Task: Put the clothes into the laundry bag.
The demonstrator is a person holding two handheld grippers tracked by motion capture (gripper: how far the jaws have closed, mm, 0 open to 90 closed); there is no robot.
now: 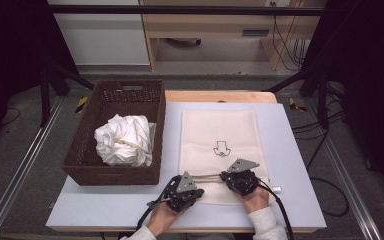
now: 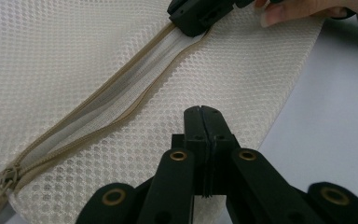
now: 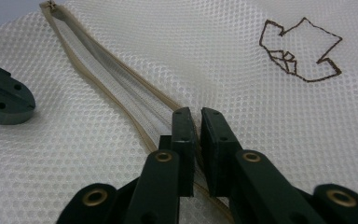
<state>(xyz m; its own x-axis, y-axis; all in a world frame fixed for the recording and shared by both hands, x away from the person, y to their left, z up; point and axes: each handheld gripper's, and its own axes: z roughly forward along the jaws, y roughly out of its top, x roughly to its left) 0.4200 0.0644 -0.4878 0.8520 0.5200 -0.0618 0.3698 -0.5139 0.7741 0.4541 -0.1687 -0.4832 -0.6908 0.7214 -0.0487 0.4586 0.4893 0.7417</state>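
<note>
Cream mesh laundry bag [image 1: 219, 135] lies flat on the pale table top [image 1: 290, 165], right of the dark-brown woven basket [image 1: 115, 97] w/ a crumpled white cloth [image 1: 124, 140] in it. The bag's tan zipper [image 2: 121, 100] runs along its near edge and stands partly open, slider at its left end.

Left gripper [image 1: 186, 192] sits at the near-left part of the bag, jaws fully closed w/ mesh pinched btwn them, judging by the left gripper view. Right gripper [image 1: 240, 180] is near-right, jaws nearly together on the zipper edge [image 3: 186, 116]; a slim gap shows, so grip looks thin.

Risks, as I judge:
- Right jaws catch only zipper tape, not the mesh → edge slips out when lifted.
- Both pinch the same layer → mouth won't spread for the cloth.
- Pulling apart too hard drags the bag across the table.
</note>
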